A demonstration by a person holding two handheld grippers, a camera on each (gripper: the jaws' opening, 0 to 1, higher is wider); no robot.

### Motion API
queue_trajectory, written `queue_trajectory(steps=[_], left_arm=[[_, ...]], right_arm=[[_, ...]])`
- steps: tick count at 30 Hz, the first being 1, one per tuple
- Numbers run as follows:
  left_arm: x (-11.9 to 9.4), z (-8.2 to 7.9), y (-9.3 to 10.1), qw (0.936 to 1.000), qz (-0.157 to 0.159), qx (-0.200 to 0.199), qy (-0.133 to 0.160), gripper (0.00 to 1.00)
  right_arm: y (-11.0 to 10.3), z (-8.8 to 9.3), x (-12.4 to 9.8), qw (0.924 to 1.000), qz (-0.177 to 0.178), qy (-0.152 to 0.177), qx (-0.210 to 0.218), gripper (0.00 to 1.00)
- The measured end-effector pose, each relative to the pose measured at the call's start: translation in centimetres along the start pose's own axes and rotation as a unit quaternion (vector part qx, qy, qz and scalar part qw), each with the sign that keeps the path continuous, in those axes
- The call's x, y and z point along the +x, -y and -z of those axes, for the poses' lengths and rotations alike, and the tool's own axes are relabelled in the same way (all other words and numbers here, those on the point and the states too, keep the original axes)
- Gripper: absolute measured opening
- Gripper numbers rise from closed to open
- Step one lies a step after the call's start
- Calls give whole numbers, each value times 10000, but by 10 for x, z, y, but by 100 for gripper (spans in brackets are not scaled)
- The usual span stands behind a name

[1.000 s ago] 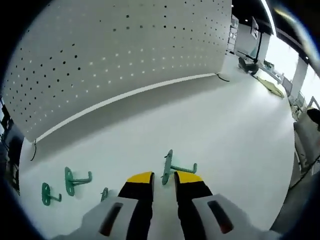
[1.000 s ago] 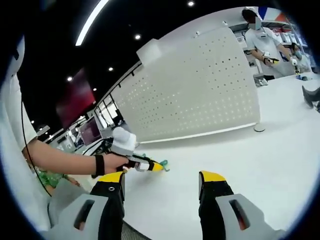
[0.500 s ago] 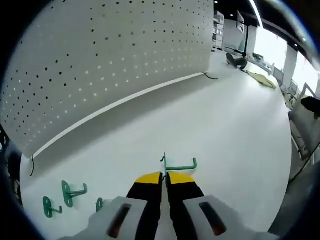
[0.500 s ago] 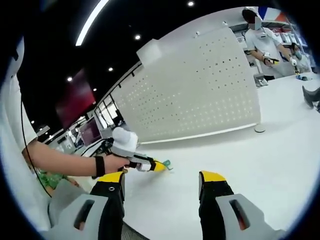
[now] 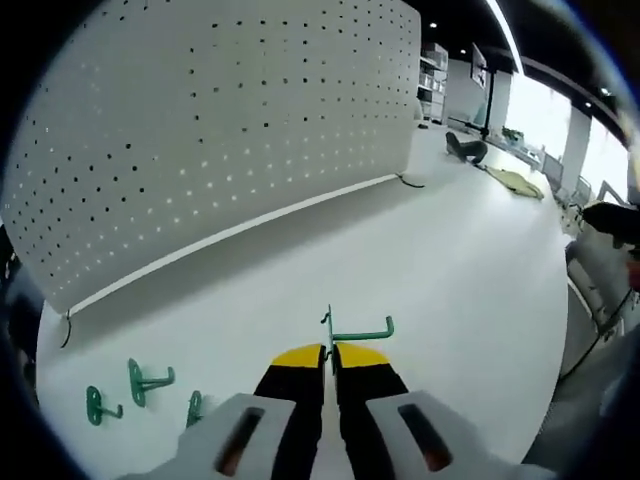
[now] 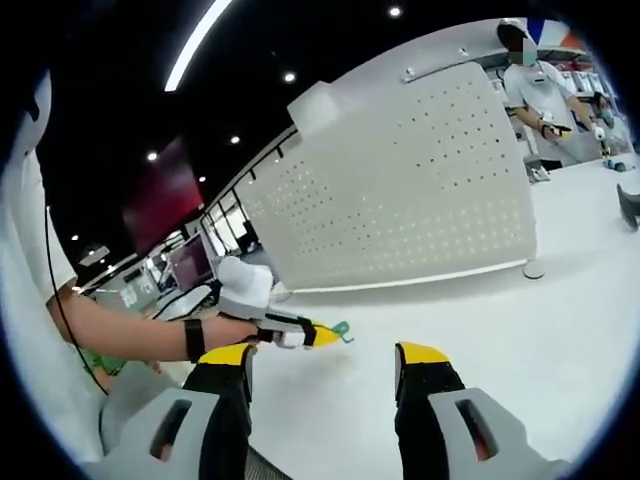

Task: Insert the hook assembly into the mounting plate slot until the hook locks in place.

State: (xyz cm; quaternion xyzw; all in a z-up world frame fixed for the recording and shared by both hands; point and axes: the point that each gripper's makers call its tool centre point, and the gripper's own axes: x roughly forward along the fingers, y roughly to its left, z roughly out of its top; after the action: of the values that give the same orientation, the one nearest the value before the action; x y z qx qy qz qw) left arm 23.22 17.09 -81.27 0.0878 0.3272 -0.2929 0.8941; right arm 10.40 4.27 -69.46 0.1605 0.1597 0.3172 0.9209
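A green metal hook (image 5: 352, 332) juts out from between the yellow tips of my left gripper (image 5: 329, 352), which is shut on its back plate, above the white table. The white perforated mounting board (image 5: 210, 130) stands upright across the back of the table. In the right gripper view my right gripper (image 6: 325, 357) is open and holds nothing. That same view has the left gripper (image 6: 322, 335), held by a person's hand, at centre left with the green hook (image 6: 341, 329) at its tip, in front of the perforated board (image 6: 410, 200).
Three more green hooks (image 5: 140, 383) lie on the white table (image 5: 440, 270) at the lower left of the left gripper view. A person's arm with a black wristband (image 6: 193, 340) reaches in from the left. Another person stands at a bench at the far right (image 6: 540, 95).
The left gripper closed on the green hook about a second ago and now holds it lifted. The right gripper view has shifted slightly; its jaws stay apart.
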Motion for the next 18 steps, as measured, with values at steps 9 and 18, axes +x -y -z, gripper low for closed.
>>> queue_trajectory(steps=[9, 18], left_arm=[[-20, -17, 10, 9982, 184, -363, 451, 3], [-38, -22, 22, 9959, 322, -458, 706, 3]], right_arm=[[-11, -3, 3, 9999, -154, 0, -72, 54], [-22, -4, 5, 9996, -225, 18, -171, 52]])
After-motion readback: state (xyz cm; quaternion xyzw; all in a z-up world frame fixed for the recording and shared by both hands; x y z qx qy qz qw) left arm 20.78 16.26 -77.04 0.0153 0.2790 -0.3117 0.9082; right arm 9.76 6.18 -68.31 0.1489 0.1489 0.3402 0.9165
